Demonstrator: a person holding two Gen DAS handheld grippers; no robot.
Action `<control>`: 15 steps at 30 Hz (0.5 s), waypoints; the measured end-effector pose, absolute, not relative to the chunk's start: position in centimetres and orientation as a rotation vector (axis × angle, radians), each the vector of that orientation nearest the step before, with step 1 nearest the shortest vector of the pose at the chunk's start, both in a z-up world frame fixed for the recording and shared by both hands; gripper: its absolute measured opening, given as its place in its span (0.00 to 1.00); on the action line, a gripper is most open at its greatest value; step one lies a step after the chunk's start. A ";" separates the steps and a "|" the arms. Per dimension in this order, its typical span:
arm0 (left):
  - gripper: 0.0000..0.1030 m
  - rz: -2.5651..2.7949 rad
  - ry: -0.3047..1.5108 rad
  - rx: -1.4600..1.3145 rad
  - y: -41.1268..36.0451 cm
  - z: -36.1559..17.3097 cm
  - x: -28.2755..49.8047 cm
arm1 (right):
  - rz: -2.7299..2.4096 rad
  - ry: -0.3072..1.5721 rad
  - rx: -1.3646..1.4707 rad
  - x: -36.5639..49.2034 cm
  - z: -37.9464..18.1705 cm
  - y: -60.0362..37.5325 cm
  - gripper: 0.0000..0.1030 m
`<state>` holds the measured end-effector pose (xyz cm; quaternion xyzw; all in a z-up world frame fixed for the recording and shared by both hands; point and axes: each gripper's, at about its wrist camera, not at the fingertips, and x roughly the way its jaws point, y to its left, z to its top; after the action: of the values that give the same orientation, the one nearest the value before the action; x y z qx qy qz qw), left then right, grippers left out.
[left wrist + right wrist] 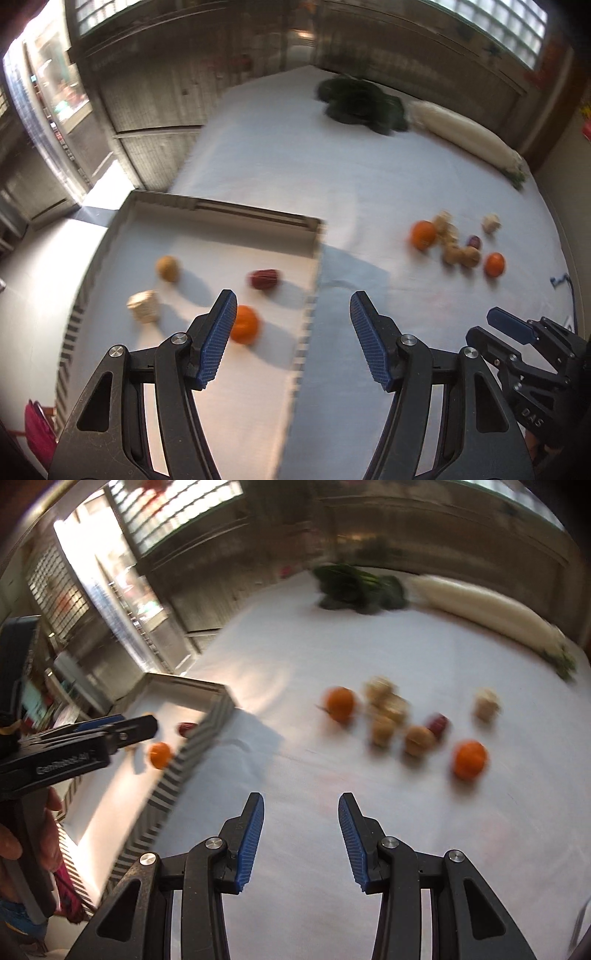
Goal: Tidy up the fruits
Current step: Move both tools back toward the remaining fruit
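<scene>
A white tray (221,206) with striped walls lies at the left of the white table. In it lie an orange (244,325), a red date (265,278), a walnut (168,268) and a pale lump (144,305). My left gripper (293,304) is open and empty above the tray's right wall. On the table to the right lie two oranges (340,702) (470,758), several walnuts (417,740), a red date (438,724) and a pale lump (487,703). My right gripper (301,806) is open and empty over bare cloth in front of them.
Dark leafy greens (360,103) and a long white radish (467,134) lie at the table's far side. The left gripper also shows at the left of the right wrist view (140,727). A wooden wall and windows stand behind the table.
</scene>
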<state>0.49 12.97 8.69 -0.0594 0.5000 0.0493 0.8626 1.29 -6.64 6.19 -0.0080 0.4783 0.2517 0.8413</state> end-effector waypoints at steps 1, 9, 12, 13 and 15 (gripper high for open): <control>0.62 0.089 1.054 -0.119 12.3 8.6 0.8 | 0.511 1.015 -0.011 1.3 5.9 -7.6 0.39; 0.62 -0.010 1.086 -0.072 7.5 7.2 3.1 | 0.404 1.033 0.060 1.5 4.9 -13.5 0.39; 0.62 -0.052 1.104 -0.058 6.2 6.3 4.3 | 0.386 1.032 0.074 1.6 4.7 -14.7 0.39; 0.62 -0.068 1.107 -0.054 5.9 6.1 4.8 | 0.381 1.034 0.080 1.7 4.6 -15.0 0.39; 0.62 -0.092 1.110 -0.032 5.2 5.6 5.8 | 0.371 1.034 0.092 1.8 4.4 -15.6 0.39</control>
<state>5.75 5.18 5.56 -0.0150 0.5269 -0.0438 0.8487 1.84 -15.62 4.41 0.0436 0.4914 0.1763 0.8518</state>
